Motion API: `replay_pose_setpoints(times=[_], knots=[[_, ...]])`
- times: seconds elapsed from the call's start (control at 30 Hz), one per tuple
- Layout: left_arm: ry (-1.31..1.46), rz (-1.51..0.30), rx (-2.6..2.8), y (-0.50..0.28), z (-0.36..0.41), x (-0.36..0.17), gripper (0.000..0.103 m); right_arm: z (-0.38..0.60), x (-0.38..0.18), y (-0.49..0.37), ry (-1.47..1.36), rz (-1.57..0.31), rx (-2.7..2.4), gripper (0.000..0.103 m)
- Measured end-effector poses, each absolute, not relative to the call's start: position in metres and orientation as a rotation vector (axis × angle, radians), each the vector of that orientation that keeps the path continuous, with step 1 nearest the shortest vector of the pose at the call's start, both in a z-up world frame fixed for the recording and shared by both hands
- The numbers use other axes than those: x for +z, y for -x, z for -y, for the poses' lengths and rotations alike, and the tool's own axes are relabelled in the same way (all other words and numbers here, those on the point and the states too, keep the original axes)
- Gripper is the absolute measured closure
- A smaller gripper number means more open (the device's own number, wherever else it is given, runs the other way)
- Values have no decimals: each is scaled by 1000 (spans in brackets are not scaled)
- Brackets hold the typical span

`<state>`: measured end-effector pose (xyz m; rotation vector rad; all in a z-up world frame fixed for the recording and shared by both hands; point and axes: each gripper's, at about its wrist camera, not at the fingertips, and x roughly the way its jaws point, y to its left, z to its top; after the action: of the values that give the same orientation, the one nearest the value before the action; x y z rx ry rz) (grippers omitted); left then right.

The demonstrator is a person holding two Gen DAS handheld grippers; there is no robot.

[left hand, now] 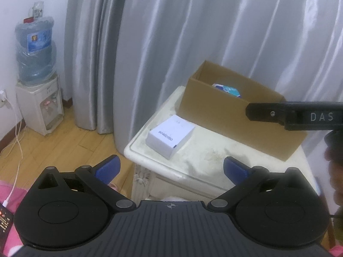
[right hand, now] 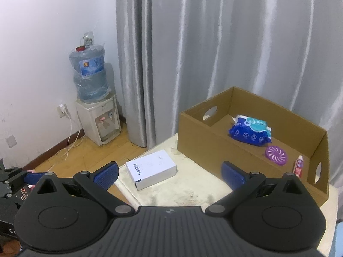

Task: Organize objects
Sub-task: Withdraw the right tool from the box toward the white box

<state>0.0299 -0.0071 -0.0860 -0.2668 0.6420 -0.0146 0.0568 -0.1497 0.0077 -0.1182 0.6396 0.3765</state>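
Note:
A white box (left hand: pixel 170 136) (right hand: pixel 151 169) lies on the cream side table (left hand: pixel 199 156) (right hand: pixel 193 190), left of an open cardboard box (left hand: pixel 225 117) (right hand: pixel 201 137). Inside the cardboard box are a blue wipes pack (right hand: pixel 249 132) (left hand: pixel 227 90), a purple round disc (right hand: pixel 276 156) and a small tube (right hand: pixel 299 166). My left gripper (left hand: pixel 171 168) is open, held short of the table's near edge with nothing between its blue pads. My right gripper (right hand: pixel 170 174) is open above the table, the white box just beyond its left pad. Part of the right gripper's body (left hand: pixel 295 115) crosses the left wrist view.
A water dispenser (left hand: pixel 40 105) (right hand: pixel 98 120) with a blue bottle stands by the wall at the left, with white cables (left hand: pixel 17 141) on the wooden floor. Grey curtains (left hand: pixel 171 42) (right hand: pixel 214 53) hang behind the table. Pink fabric (left hand: pixel 8 190) and a phone (left hand: pixel 5 220) lie lower left.

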Motion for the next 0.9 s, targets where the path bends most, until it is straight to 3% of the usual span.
replay_pose_setpoints(times=[0.9], knots=[[347,-646,5,-53,-9,-113,0,169,-21,-100,-98,-757,451,0]])
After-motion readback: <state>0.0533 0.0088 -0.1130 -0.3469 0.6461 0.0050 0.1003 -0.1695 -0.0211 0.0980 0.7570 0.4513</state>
